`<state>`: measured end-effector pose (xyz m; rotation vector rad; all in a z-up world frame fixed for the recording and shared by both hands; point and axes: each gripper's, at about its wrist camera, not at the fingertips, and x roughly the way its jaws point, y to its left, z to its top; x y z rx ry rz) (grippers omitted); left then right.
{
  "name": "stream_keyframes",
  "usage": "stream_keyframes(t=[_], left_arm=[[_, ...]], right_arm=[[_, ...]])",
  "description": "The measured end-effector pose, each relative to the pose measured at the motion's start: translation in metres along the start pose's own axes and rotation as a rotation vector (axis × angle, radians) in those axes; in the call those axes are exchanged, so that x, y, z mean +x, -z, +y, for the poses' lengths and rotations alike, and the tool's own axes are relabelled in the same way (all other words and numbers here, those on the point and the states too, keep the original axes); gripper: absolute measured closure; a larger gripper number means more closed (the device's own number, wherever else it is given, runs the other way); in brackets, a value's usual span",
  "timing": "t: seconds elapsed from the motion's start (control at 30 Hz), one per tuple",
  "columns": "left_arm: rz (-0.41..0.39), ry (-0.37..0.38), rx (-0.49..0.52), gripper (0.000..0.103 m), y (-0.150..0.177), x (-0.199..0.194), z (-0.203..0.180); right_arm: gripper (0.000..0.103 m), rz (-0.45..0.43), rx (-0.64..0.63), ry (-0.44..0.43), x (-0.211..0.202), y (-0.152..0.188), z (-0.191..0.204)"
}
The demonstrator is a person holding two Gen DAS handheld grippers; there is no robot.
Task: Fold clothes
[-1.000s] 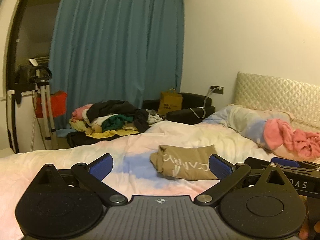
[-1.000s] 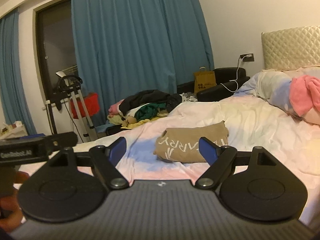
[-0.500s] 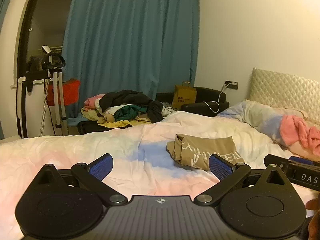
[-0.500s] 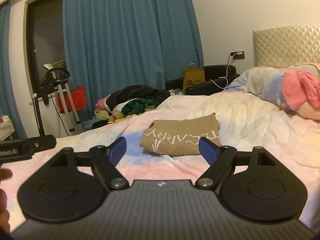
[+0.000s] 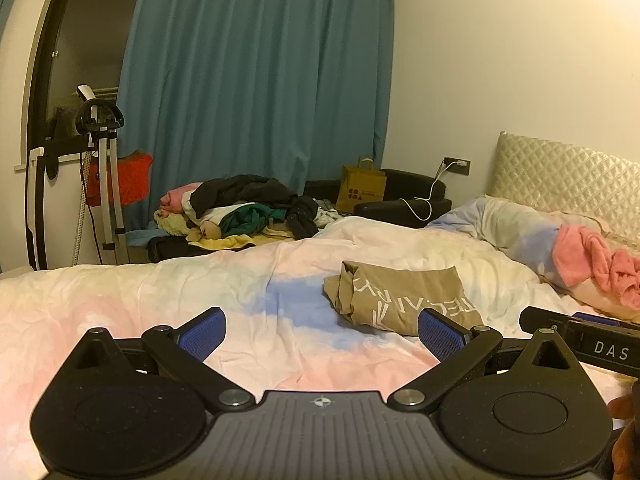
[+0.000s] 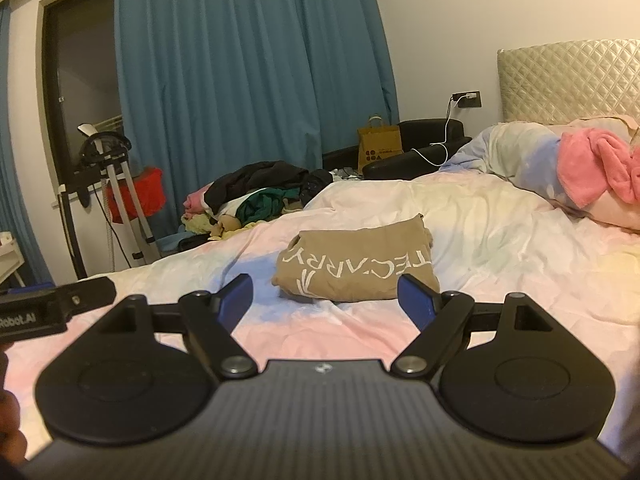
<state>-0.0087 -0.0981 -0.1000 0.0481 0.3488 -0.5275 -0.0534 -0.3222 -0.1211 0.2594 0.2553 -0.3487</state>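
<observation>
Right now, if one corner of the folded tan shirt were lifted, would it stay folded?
Probably not: the tan shirt is soft layered cloth, so it would likely droop and unfold. It looks light. Pushed across the rumpled bedspread, it would probably bunch rather than slide.

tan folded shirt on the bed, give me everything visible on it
The tan shirt is soft knit-looking fabric, folded into a compact, roughly rectangular bundle lying flat on the pastel duvet. White block lettering runs across its top face, upside down to both cameras; "CARRY" is readable. Layered fold edges bunch at its left end. Only the duvet touches it. Both tools, the left tool and the right tool, are open, short of it and empty.
</observation>
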Motion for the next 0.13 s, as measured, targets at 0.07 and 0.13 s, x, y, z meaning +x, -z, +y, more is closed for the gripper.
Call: stream_keyframes(t=[0.07, 0.13], left_arm=[[-0.001, -0.002, 0.001, 0.000, 0.0001, -0.0008, -0.0006], [0.000, 0.004, -0.002, 0.000, 0.0002, -0.0006, -0.0003]], right_arm=[[0.022, 0.001, -0.003, 0.001, -0.0001, 0.0001, 0.0009], [0.022, 0.000, -0.003, 0.002, -0.0007, 0.0003, 0.0015]])
